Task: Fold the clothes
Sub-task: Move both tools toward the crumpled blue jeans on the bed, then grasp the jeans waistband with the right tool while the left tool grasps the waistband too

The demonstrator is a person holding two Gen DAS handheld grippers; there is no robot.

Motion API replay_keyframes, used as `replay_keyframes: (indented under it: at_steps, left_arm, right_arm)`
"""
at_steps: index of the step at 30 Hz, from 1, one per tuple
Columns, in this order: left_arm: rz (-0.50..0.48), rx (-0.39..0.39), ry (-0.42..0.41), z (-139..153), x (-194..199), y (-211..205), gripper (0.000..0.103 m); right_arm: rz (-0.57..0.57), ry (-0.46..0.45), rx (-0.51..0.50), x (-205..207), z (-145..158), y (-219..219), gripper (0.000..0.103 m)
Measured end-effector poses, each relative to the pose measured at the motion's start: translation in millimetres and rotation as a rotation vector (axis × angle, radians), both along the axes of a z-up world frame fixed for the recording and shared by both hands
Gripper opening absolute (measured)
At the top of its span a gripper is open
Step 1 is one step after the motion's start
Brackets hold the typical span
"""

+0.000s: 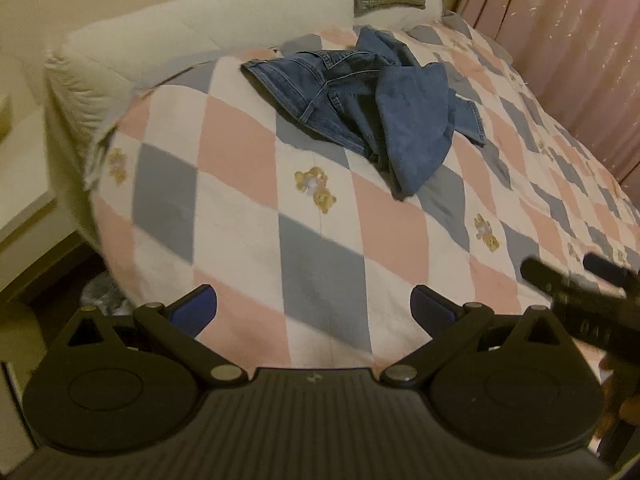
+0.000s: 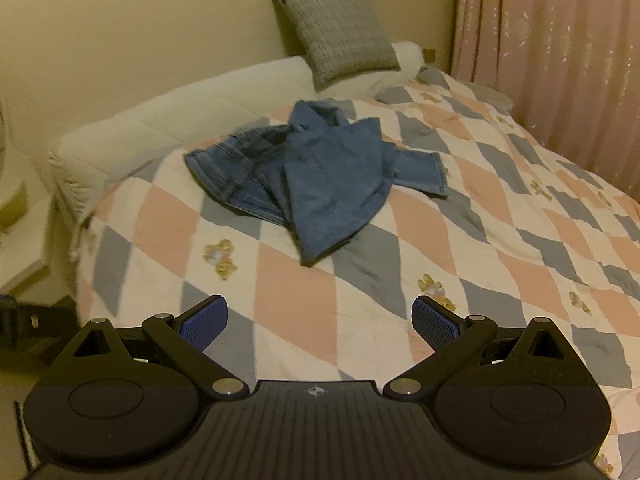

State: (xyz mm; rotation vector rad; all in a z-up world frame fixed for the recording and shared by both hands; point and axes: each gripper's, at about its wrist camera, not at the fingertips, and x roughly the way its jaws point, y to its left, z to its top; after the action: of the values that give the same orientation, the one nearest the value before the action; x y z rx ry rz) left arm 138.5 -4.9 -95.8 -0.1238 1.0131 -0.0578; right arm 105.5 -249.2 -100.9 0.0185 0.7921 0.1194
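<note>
Denim jeans (image 2: pixel 320 176) lie crumpled mid-frame on the checked bed quilt (image 2: pixel 360 320), nothing folded yet; left hand-held gripper (image 1: pixel 314 308) and right hand-held gripper (image 2: pixel 320 320) hover wide open, empty.

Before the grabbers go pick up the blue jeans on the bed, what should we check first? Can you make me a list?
1. Left gripper open and holding nothing: ok.
2. Right gripper open and holding nothing: ok.
3. Jeans lying flat, ready to fold: not ok, they lie crumpled in a heap.
4. Nothing on top of the jeans: ok.
5. Bare quilt between grippers and jeans: ok.
6. Grey pillow clear of the jeans: ok, it leans at the wall.
</note>
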Motion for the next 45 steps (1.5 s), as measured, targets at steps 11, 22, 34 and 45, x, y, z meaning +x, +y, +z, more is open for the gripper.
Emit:
replay_keyframes:
  at_steps: [11, 22, 34, 45]
  left_arm:
    - [-0.084, -0.165, 0.132, -81.8, 175.2, 69.5, 0.093]
    - [0.023, -0.327, 0.068, -129.9, 339.0, 116.6, 0.080]
    - [0.148, -0.528, 0.030, -181.0, 420.3, 141.6, 0.089]
    - [0.280, -0.704, -0.017, -188.2, 401.8, 172.8, 0.085]
  right_arm:
    - [0.146, -0.029, -0.328, 88.7, -85.9, 90.2, 0.093]
    - [0.373, -0.086, -0.615, 220.7, -172.3, 167.6, 0.053]
    - [0.479, -0.153, -0.889, 298.1, -251.8, 188.9, 0.055]
    - [0.466, -0.273, -1.039, 309.8, -267.3, 194.2, 0.048]
